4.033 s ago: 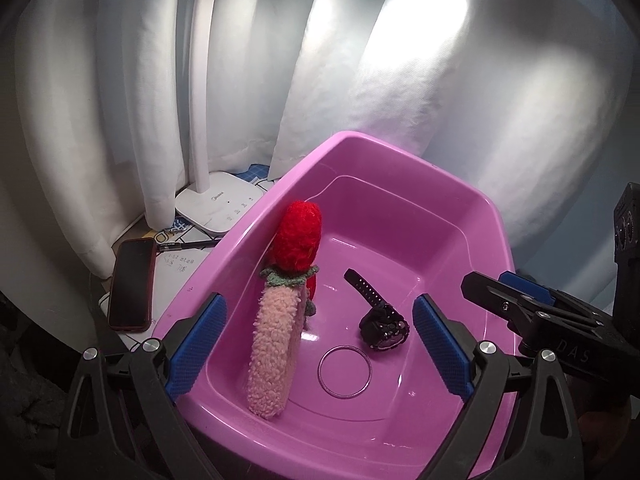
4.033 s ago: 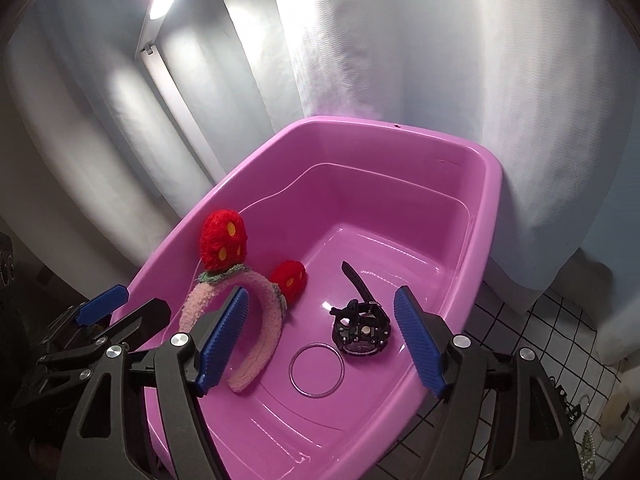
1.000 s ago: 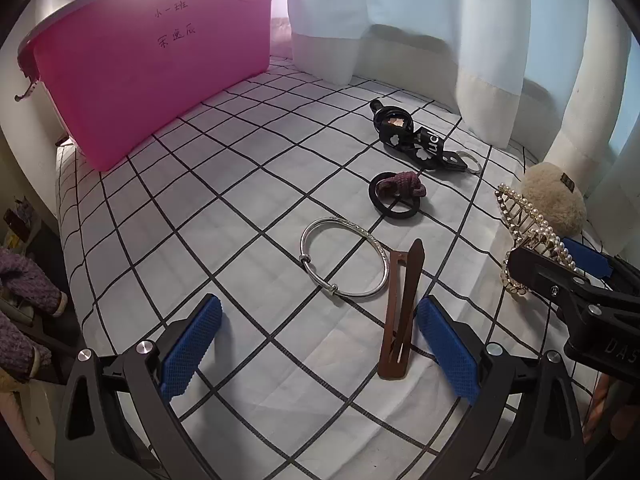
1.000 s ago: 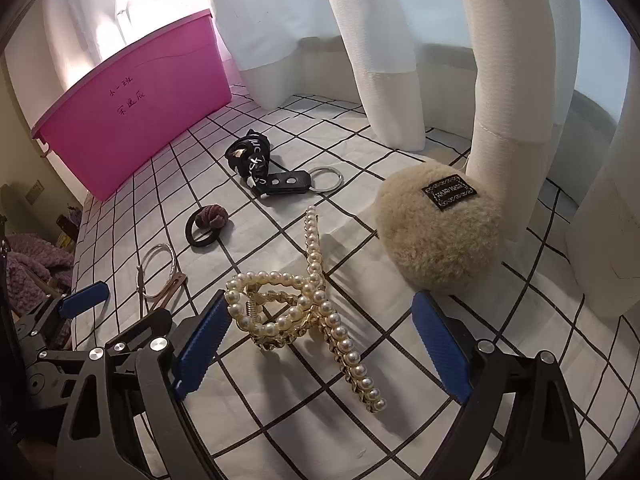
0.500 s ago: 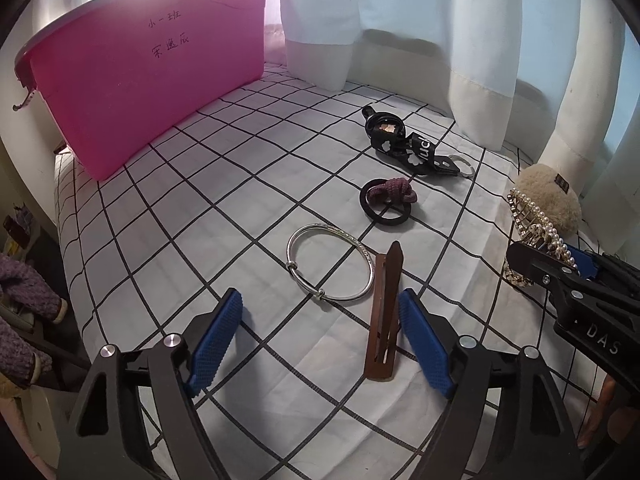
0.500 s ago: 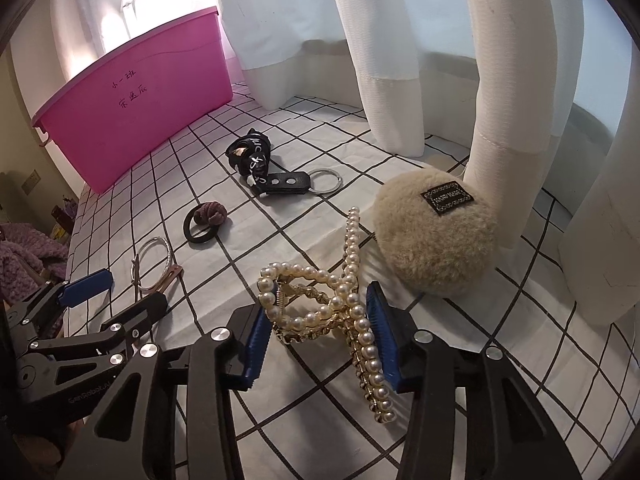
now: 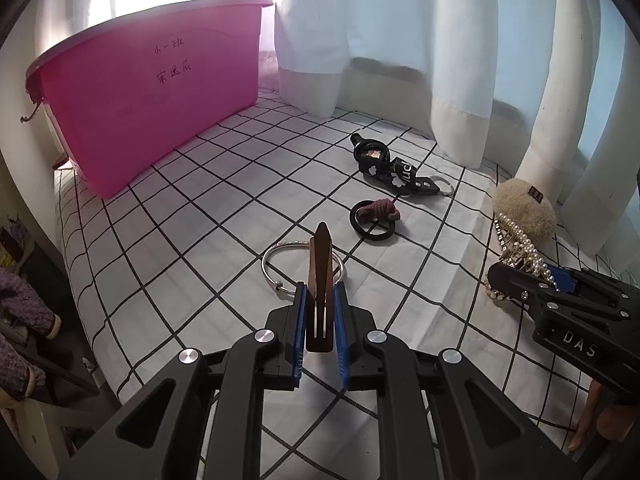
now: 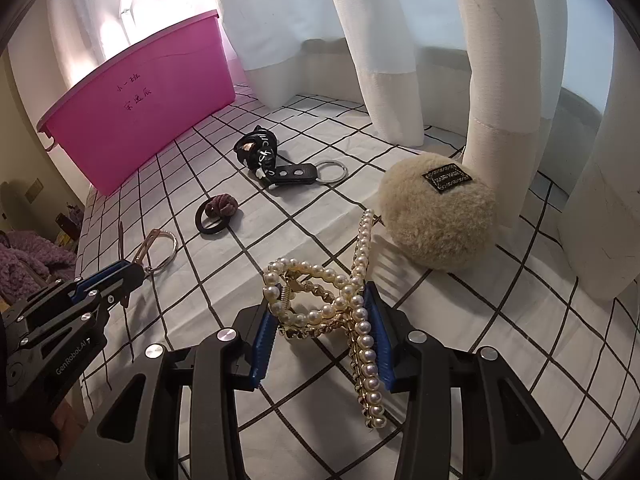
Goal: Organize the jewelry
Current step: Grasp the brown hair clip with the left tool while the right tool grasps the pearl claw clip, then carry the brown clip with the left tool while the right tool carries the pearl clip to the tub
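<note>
My left gripper (image 7: 319, 300) is shut on a brown hair clip (image 7: 319, 276) that sticks up and forward, over a silver bangle (image 7: 280, 268) on the checked cloth. My right gripper (image 8: 320, 320) is shut on a pearl claw clip (image 8: 336, 296), whose long pearl arm runs past the right finger. The right gripper also shows in the left wrist view (image 7: 532, 280); the left one shows in the right wrist view (image 8: 120, 272). The pink tub (image 7: 160, 92) stands at the far left.
On the cloth lie a black hair ring with a purple knot (image 7: 376, 216), a black strap with a key ring (image 7: 396, 172) and a beige fluffy puff (image 8: 436, 224). White curtains (image 7: 400, 40) hang behind. The bed edge drops off at left.
Both grippers have closed: the left on the brown hair clip, the right on the pearl claw clip. The brown clip has tipped up off the cloth.
</note>
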### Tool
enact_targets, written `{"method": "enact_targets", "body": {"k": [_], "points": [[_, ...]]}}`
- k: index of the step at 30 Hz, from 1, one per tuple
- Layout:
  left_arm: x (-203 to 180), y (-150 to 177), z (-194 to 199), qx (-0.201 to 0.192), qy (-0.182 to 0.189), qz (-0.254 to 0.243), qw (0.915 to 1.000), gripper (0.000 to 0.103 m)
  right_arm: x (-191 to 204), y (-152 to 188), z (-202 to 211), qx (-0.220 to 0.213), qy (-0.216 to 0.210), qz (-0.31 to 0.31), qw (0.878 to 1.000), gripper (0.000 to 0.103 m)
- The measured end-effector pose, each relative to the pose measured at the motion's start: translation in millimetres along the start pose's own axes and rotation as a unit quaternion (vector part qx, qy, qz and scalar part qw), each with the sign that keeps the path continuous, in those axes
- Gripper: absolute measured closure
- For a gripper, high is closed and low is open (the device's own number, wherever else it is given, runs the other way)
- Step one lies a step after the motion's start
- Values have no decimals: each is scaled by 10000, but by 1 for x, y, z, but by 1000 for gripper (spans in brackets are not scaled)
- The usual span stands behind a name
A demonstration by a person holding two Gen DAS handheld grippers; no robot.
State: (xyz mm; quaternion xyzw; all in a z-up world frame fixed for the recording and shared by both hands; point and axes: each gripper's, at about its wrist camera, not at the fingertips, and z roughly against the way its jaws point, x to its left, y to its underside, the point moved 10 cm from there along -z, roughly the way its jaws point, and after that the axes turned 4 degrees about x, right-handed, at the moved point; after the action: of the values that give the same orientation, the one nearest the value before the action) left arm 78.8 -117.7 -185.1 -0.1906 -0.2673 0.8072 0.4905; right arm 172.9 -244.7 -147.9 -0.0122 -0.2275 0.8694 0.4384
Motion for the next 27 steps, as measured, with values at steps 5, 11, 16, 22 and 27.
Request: {"method": "enact_targets", "body": {"k": [5, 11, 16, 22, 27], "points": [[2, -6, 14, -64, 147, 45, 9999, 90, 4, 6, 10, -87, -77, -203, 9997, 63], [11, -13, 34, 17, 167, -32, 9999, 90, 15, 8, 37, -130, -85, -332, 9993, 63], [22, -33, 71, -22, 249, -60, 9997, 90, 26, -2, 76, -173, -136, -399, 9990, 63], [53, -68, 129, -282, 186, 7, 9994, 90, 50, -31, 134, -520, -231, -216, 9981, 63], [92, -100, 166, -600, 31, 251, 9979, 90, 77, -67, 165, -745, -443, -119, 9962, 63]]}}
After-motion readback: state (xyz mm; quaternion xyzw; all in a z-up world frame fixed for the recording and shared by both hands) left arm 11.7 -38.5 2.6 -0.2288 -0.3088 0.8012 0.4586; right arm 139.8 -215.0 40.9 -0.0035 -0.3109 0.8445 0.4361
